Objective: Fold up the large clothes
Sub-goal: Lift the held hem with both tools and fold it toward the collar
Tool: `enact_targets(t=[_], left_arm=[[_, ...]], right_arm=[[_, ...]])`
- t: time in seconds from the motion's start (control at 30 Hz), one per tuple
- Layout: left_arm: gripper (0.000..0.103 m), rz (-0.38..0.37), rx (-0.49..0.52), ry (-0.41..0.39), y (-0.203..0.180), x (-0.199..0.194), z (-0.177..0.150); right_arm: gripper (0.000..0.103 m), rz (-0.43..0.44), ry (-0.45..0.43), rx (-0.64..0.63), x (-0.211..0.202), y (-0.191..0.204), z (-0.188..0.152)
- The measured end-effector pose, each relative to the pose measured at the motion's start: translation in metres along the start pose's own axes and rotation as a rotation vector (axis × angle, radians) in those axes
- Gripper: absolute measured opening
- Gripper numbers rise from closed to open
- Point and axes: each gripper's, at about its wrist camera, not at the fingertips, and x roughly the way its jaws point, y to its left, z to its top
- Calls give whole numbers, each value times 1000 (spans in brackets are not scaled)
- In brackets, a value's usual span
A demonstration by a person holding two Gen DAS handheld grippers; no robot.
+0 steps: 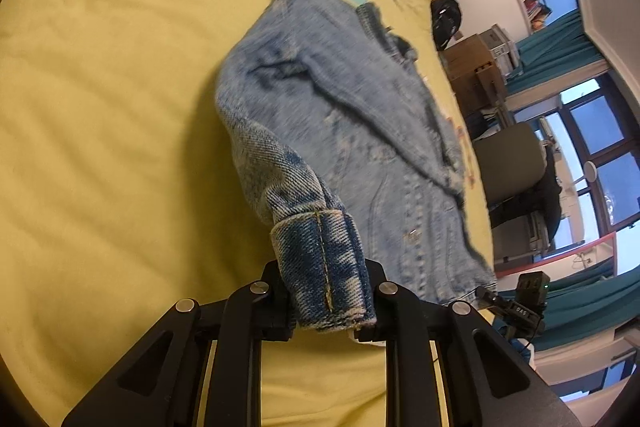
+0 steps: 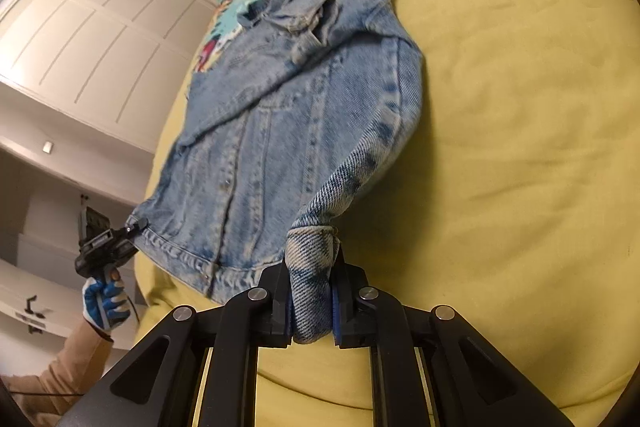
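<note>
The jacket (image 2: 288, 115) lies front-up on the yellow bedspread (image 2: 520, 147), with wide bare cover to one side of it in each view and the bed's edge close along the other. Beyond that edge stand white cupboard doors (image 2: 80, 39). The denim is pale, acid-washed, collar rumpled, button placket running down the middle. The left gripper (image 1: 326, 301) is clamped on a lifted cuff (image 1: 324, 267). The right gripper (image 2: 310, 301) is pinched tight on the other cuff (image 2: 312, 283), raised off the bedspread.
</note>
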Motion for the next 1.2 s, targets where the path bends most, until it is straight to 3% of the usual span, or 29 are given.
enact_targets(t=[0.27, 0.67, 0.93, 1.2], left_arm=[[16, -59, 34, -69, -28, -13, 41], [16, -106, 101, -182, -68, -21, 137], [16, -59, 113, -215, -71, 19, 217], [16, 61, 75, -158, -40, 93, 270]], right_arm=[[13, 35, -86, -36, -23, 23, 43], [13, 67, -262, -54, -49, 49, 160], [13, 51, -315, -18, -11, 39, 247], [13, -29, -266, 94, 65, -2, 311]])
